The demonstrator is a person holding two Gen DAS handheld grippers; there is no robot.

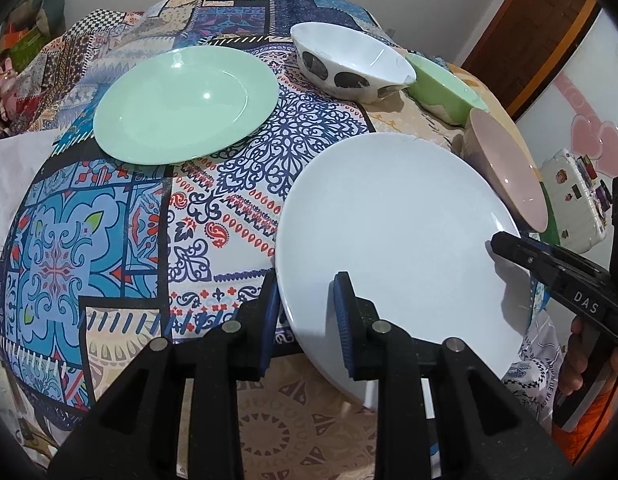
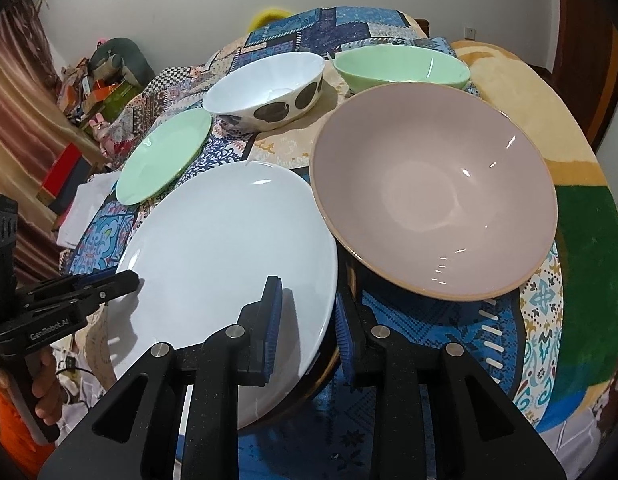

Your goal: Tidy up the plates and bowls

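**White plate straddled at both edges, nothing stacked yet**

At ten o'clock on your table the green plate lies alone. Your left gripper and right gripper both straddle the white plate's rim, jaws open, not clamped. At two o'clock, the spotted bowl, green bowl and pink bowl remain unnested.

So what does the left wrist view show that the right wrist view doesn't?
Only left wrist: the left gripper straddling the white plate's near-left rim, and a sticker-covered white case.
Only right wrist: the pink bowl's whole interior, and the right gripper straddling the plate's near-right rim.
Both: green plate, spotted bowl, green bowl.
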